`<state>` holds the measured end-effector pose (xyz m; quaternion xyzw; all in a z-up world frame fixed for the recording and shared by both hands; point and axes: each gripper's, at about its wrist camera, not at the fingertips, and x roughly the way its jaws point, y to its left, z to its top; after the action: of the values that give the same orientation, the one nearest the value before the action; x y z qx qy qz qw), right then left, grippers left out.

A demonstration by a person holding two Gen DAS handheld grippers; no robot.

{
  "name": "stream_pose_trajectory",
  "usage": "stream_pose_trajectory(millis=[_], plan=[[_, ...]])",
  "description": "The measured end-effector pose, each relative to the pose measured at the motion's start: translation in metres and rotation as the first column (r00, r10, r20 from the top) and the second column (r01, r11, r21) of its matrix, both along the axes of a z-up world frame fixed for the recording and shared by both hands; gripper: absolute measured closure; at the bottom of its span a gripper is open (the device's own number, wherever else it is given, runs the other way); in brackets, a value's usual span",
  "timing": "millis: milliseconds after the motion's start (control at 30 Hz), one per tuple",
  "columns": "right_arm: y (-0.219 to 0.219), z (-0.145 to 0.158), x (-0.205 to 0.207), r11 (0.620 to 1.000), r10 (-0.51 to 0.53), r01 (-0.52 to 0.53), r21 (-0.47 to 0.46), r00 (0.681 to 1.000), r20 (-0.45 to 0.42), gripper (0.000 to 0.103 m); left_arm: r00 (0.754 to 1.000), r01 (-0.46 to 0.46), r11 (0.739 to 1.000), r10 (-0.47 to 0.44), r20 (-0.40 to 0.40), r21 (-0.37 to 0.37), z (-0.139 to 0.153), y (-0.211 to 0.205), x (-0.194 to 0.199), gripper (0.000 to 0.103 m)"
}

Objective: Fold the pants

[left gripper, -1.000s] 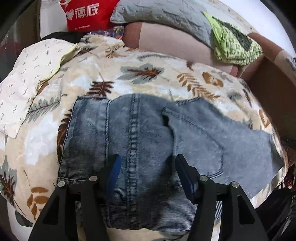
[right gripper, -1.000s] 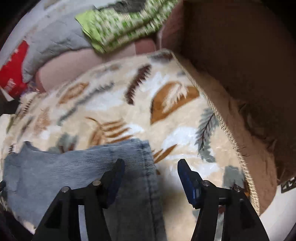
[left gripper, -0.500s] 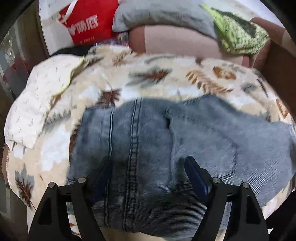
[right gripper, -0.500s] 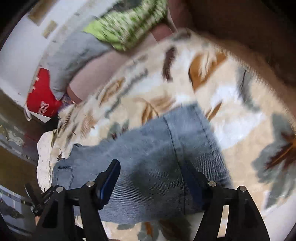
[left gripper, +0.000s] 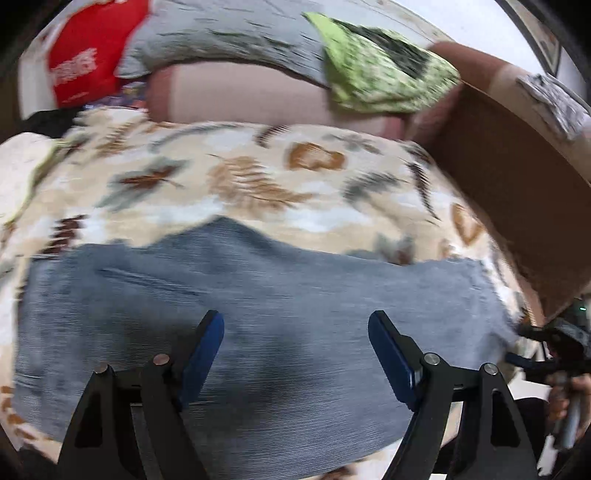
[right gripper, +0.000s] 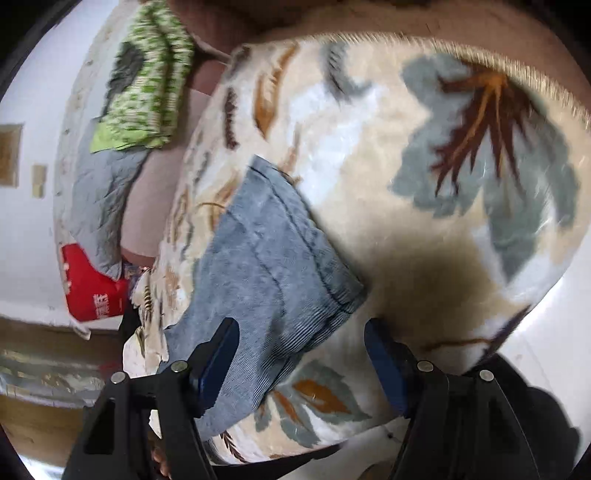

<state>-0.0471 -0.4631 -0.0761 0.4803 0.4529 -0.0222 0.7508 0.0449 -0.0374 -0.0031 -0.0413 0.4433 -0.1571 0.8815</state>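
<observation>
Left wrist view: hovering, left tool (left gripper: 295,341) spread wide, empty, over faded blue denim pants (left gripper: 258,314) lying flat on leaf-patterned plush blanket (left gripper: 258,177). Right tool (right gripper: 301,349) gaping likewise beside hem corner (right gripper: 347,291). Probably reaching to pinch edges; next needing closing, lifting across.

A cream blanket (left gripper: 258,192) printed with brown and grey-green leaves covers the bed; behind it runs a pinkish-brown padded headboard (left gripper: 240,94), with a grey quilted cushion (left gripper: 221,35) and a green patterned cloth (left gripper: 376,81) lying on top. A red bag with white lettering (left gripper: 83,64) stands at the far left corner; the wall (right gripper: 29,92) behind is white, and a brown padded side panel (left gripper: 517,192) rises at the right.
</observation>
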Motion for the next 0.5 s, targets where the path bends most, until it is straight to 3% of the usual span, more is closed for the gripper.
stream_pose_trajectory(millis=[167, 200, 267, 333, 367, 433, 500], plan=[[0.001, -0.007, 0.007, 0.999, -0.049, 0.05, -0.012, 0.999, 0.013, 0.03, 0.998, 0.025, 1.0, -0.025, -0.056, 0.008, -0.018, -0.052, 0.008, 0.022], [0.001, -0.006, 0.008, 0.998, -0.055, 0.056, -0.025, 0.998, 0.016, 0.033, 0.998, 0.026, 0.999, -0.024, -0.058, 0.042, -0.023, -0.063, 0.011, 0.022], [0.001, -0.005, 0.008, 0.995, -0.068, 0.068, -0.071, 0.998, -0.001, 0.048, 0.997, 0.041, 0.991, -0.031, -0.076, 0.127, -0.039, -0.084, 0.016, 0.022], [-0.001, -0.005, 0.008, 0.993, -0.07, 0.068, -0.099, 0.998, -0.009, 0.067, 0.988, 0.095, 0.957, -0.057, -0.144, 0.273, -0.066, -0.106, 0.024, 0.022], [-0.002, -0.006, 0.008, 0.993, -0.066, 0.064, -0.102, 0.998, -0.012, 0.067, 0.988, 0.115, 0.938, -0.073, -0.136, 0.328, -0.073, -0.113, 0.022, 0.02], [-0.002, -0.003, 0.008, 0.991, -0.05, 0.048, -0.124, 0.999, -0.011, 0.07, 0.993, 0.11, 0.929, -0.085, -0.085, 0.354, -0.066, -0.116, 0.016, 0.019], [0.002, 0.002, 0.01, 0.987, -0.033, 0.032, -0.157, 0.999, -0.005, 0.071, 0.993, 0.096, 0.944, -0.071, -0.09, 0.316, -0.057, -0.114, 0.015, 0.019]])
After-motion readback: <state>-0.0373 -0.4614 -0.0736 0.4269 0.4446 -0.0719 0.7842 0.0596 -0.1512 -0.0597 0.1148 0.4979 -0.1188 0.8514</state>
